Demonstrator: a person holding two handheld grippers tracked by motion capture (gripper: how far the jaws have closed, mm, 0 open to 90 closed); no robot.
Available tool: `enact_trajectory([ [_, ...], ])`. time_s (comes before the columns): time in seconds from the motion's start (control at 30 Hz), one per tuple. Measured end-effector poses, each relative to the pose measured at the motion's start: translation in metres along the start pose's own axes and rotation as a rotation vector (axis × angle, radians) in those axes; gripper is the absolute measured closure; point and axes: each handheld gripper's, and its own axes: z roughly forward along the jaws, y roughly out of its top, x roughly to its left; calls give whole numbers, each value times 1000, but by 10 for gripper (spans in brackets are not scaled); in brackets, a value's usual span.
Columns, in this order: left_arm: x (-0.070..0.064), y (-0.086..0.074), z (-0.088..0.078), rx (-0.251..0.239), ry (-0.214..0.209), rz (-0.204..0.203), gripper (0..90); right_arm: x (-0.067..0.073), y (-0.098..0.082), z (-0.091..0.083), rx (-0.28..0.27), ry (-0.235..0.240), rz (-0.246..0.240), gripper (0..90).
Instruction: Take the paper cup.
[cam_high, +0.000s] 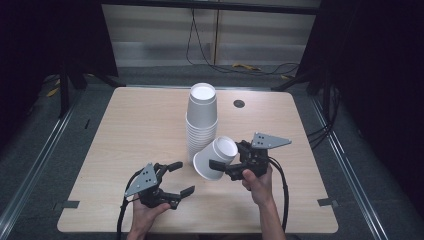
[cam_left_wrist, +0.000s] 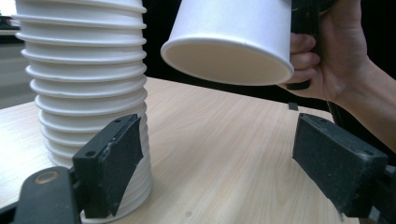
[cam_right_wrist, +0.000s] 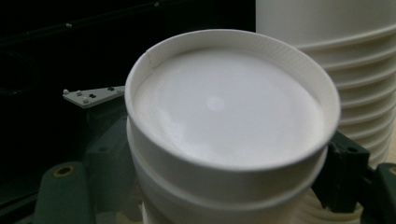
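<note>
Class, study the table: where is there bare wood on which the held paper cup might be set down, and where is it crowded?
Free: the wide left half of the table, bordered by the cup stack and the left edge; also the far right corner beyond the small black disc. Crowded: the near middle, where the left gripper, the right gripper and its held cup meet the stack's base.

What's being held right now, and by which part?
The right gripper holds a white paper cup by its side wall, tilted above the table. The left gripper is open, holding nothing.
</note>
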Motion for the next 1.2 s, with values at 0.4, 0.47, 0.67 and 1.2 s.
enact_trajectory([
  [0.4,-3,1,6,13,-36,19,154,-1,-21,13,61,5,29,214],
  [0.47,-5,1,6,21,-38,35,156,0,-23,16,71,10,28,214],
  [0.67,-5,0,8,15,-35,30,154,0,-29,16,89,12,38,215],
  [1.2,-9,-3,23,74,-35,51,114,4,-41,32,127,58,47,215],
])
